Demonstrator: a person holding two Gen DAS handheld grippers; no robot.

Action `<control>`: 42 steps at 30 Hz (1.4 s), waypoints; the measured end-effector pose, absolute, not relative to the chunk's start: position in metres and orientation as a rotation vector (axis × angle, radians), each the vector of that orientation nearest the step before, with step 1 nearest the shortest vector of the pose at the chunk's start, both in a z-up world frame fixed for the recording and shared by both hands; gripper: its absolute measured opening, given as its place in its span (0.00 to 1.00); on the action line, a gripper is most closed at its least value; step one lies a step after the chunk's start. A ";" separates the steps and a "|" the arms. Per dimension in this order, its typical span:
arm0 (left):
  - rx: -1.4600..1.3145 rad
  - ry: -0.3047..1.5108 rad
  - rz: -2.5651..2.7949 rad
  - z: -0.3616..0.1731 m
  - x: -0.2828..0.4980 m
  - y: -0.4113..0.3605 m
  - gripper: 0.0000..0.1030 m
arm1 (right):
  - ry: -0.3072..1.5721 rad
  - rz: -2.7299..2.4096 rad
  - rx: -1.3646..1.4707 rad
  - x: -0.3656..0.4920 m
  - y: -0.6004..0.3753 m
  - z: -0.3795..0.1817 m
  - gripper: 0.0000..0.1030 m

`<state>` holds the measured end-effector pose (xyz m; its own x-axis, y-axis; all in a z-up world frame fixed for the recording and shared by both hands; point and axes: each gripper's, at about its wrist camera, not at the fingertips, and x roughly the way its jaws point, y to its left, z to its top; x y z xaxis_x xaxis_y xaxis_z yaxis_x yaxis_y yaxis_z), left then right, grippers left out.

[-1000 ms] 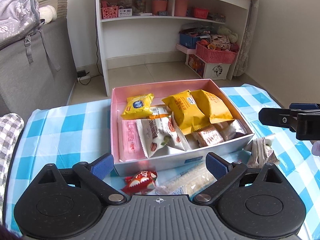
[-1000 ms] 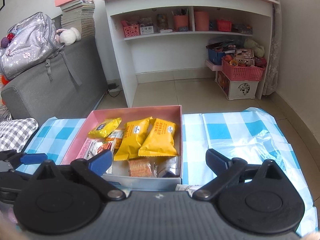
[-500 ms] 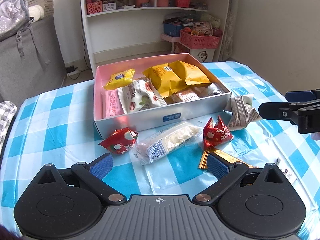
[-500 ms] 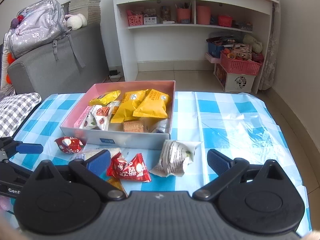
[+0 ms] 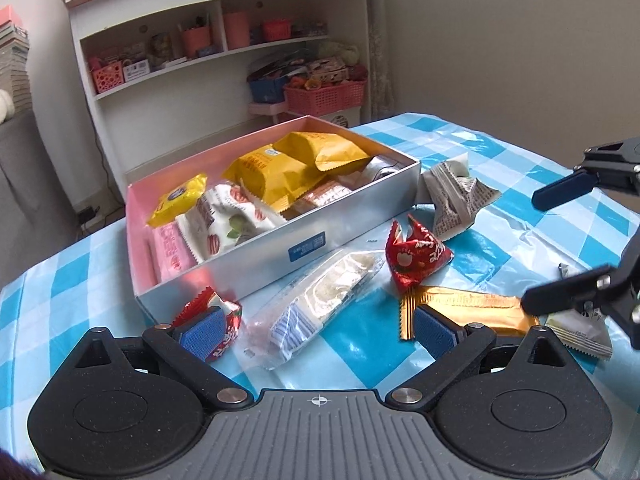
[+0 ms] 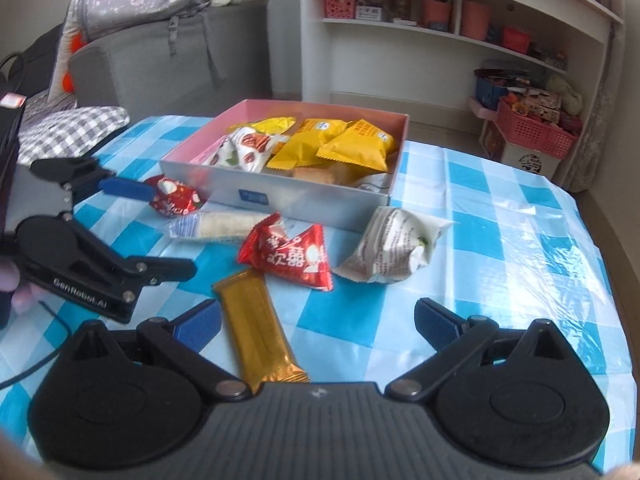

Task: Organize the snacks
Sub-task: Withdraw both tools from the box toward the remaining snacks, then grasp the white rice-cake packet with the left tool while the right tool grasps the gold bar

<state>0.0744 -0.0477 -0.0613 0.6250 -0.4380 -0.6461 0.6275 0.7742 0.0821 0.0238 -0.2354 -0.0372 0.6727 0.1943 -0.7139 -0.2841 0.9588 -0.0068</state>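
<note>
A pink-lined box holds several yellow, white and pink snack packs. In front of it lie loose snacks: a clear rice-cracker pack, a small red pack, a red pyramid pack, a grey-white pack and a gold bar. My left gripper is open over the cracker pack. My right gripper is open above the gold bar's near end. Neither holds anything.
The table wears a blue-and-white checked plastic cloth. A small white pack lies at the right edge in the left wrist view. Behind stand a white shelf unit, a pink basket on the floor, and a grey sofa.
Both grippers have pulled back from the box and dropped lower. The loose snacks in front of the box have come into view. Both stay open.
</note>
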 end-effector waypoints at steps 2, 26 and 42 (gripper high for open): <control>0.310 0.648 -0.638 -0.061 0.080 -0.052 0.95 | 0.798 0.312 -0.141 0.023 -0.231 -0.042 1.00; 0.394 0.800 -0.637 -0.069 0.088 -0.073 0.27 | 0.840 0.467 -0.285 0.018 -0.201 -0.059 0.29; 0.379 0.885 -0.690 -0.059 0.055 -0.053 0.31 | 0.842 0.369 -0.261 0.029 -0.209 -0.052 0.29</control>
